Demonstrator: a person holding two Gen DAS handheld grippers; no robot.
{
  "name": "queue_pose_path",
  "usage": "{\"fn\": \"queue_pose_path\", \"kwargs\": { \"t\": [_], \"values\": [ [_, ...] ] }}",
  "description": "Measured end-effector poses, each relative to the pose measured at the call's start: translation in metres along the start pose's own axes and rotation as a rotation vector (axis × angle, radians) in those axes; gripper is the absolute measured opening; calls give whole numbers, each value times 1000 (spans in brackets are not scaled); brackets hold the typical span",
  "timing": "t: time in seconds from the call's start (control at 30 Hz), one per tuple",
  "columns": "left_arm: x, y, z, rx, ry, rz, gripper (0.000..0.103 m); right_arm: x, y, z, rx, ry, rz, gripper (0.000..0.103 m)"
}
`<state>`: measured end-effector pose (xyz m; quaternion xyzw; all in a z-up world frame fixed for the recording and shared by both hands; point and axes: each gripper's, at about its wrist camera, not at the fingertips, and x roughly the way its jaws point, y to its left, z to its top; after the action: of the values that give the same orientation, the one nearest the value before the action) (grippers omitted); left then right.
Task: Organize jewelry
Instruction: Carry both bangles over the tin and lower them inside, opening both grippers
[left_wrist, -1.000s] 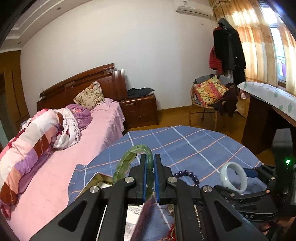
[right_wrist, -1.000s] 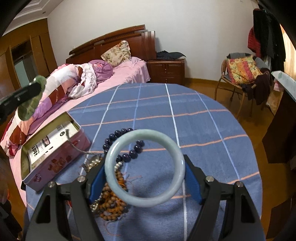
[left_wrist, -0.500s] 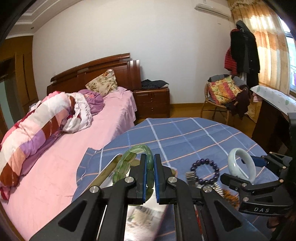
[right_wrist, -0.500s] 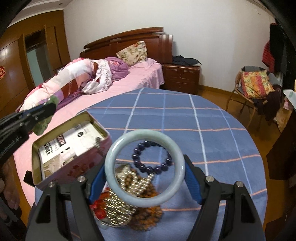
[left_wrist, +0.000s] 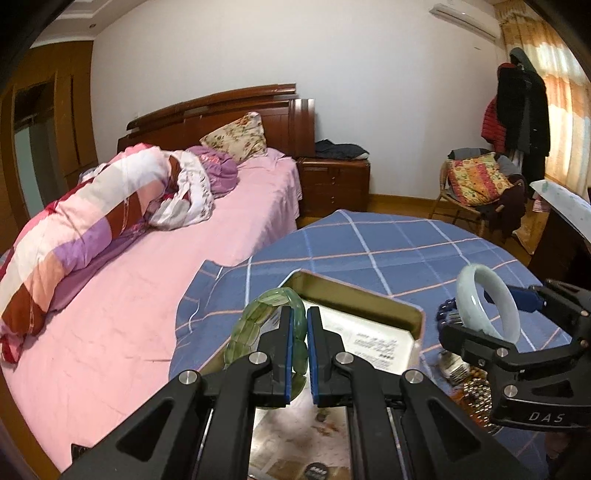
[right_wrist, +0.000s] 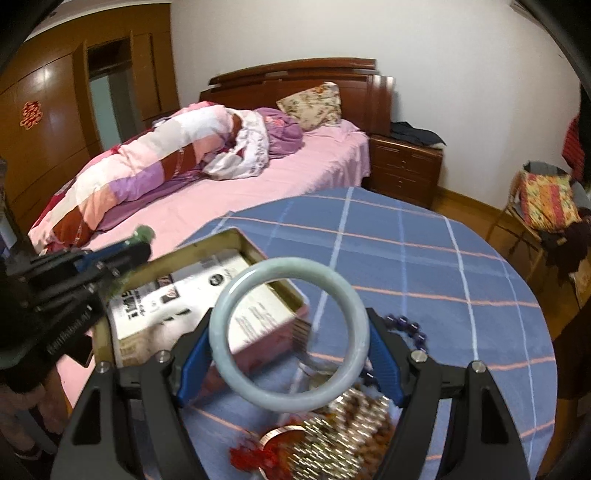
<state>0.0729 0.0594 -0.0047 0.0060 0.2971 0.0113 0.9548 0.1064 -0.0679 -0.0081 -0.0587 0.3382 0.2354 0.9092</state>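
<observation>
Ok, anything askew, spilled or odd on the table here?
Nothing damaged. The leftover jewelry lies in a tangled heap beside the open tin on the tablecloth. Each gripper holds one bangle: green left, pale right.

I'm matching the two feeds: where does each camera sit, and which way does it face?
Left wrist: on the left gripper, looking along its fingers at the green bracelet over the open tin; right gripper visible.
Right wrist: on the right gripper, facing the pale bangle it clamps; left gripper visible.
Shared: tin, blue tablecloth, bed.
</observation>
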Motion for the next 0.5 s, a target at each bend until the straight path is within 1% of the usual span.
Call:
{"fn": "queue_pose_path", "kwargs": {
  "t": [0.23,0.5],
  "values": [
    [5,19,-8,-34,29,38,6,21,23,9,-47,5,43,77],
    [15,29,-15,-65,62,45,6,42,32,12,-56,27,58,77]
  ]
}}
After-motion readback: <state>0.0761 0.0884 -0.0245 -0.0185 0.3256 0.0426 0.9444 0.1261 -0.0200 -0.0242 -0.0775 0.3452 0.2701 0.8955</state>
